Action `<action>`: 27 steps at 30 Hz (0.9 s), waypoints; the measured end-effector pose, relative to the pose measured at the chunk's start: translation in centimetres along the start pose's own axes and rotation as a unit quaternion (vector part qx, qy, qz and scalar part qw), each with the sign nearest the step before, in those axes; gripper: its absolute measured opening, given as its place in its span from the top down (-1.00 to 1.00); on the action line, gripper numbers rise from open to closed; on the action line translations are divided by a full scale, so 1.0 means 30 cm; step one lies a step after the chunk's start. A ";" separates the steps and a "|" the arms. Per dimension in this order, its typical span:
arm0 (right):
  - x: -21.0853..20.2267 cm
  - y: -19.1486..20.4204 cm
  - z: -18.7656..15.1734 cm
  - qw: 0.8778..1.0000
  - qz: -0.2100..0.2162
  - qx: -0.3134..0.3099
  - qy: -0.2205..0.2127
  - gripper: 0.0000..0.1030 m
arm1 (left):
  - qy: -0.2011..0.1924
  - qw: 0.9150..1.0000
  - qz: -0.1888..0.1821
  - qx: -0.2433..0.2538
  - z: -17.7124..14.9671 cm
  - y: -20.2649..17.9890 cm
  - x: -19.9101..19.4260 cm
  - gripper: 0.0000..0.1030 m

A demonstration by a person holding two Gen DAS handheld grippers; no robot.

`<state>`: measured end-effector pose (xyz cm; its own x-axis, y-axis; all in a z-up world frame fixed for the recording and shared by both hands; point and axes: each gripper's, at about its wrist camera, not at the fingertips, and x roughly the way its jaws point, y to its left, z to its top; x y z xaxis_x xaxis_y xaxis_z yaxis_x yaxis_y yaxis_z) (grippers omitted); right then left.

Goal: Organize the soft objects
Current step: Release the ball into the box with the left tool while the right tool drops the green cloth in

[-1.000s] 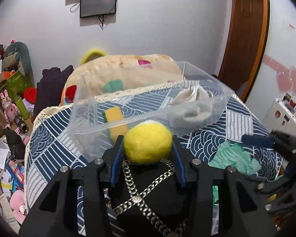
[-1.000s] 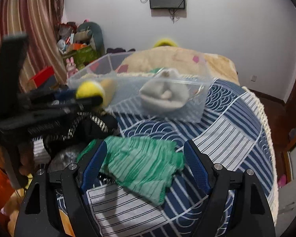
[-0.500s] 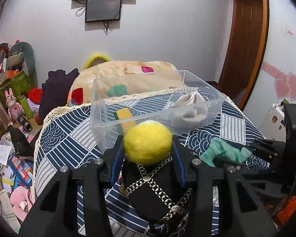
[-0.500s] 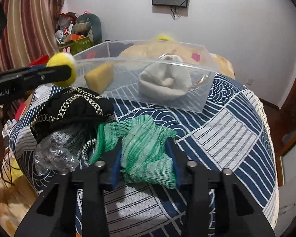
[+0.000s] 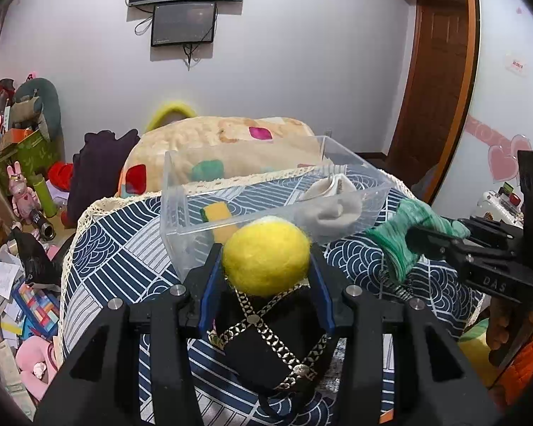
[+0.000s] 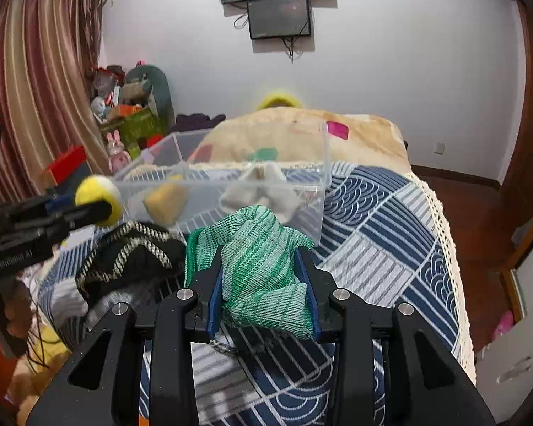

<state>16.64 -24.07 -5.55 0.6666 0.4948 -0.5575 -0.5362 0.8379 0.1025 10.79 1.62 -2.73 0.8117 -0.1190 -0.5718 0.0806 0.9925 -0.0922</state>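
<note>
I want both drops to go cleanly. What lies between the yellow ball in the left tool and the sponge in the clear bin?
Only the clear bin's near wall separates the yellow ball from the sponge, as the left wrist view shows.

Even, soft indoor light fills both views, with no hard shadows; the white wall (image 5: 302, 71) reads bright but not blown out. Fisheye bending is strong: the door frame (image 5: 469, 71) bows at 2 o'clock, and black vignette fills every corner. In the right wrist view the clear plastic bin (image 6: 231, 191) is smeared by motion blur, while the near green knit cloth (image 6: 263, 269) stays fairly sharp. Faint sheen marks the bin's walls.
</note>
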 end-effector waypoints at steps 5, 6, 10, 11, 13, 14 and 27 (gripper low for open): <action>0.002 0.027 0.044 1.000 0.007 -0.003 -0.024 0.34 | -0.012 1.000 0.000 0.000 0.014 -0.005 -0.019 0.12; 0.003 0.034 0.056 1.000 0.010 -0.005 -0.028 0.34 | -0.015 1.000 0.001 0.001 0.020 -0.006 -0.023 0.12; 0.004 0.058 0.107 0.999 0.019 -0.009 -0.049 0.34 | -0.023 1.000 0.006 0.000 0.041 0.003 -0.028 0.12; 0.003 0.062 0.121 0.998 0.020 -0.010 -0.054 0.34 | -0.025 1.000 0.006 -0.001 0.045 0.005 -0.028 0.12; 0.007 0.069 0.150 0.998 0.023 -0.014 -0.061 0.34 | -0.028 1.000 0.005 -0.003 0.057 0.012 -0.026 0.12; 0.009 0.071 0.166 0.998 0.021 -0.015 -0.065 0.34 | -0.031 0.999 0.007 -0.003 0.065 0.014 -0.024 0.12; 0.141 0.098 0.307 0.997 -0.006 -0.048 -0.060 0.34 | -0.017 1.000 0.017 -0.016 0.169 0.078 0.103 0.12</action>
<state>22.65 -17.40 0.00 0.7280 0.5134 -0.4543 -0.5709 0.8209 0.0128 16.43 3.72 -0.58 0.8334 -0.0836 -0.5463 0.0345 0.9944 -0.0994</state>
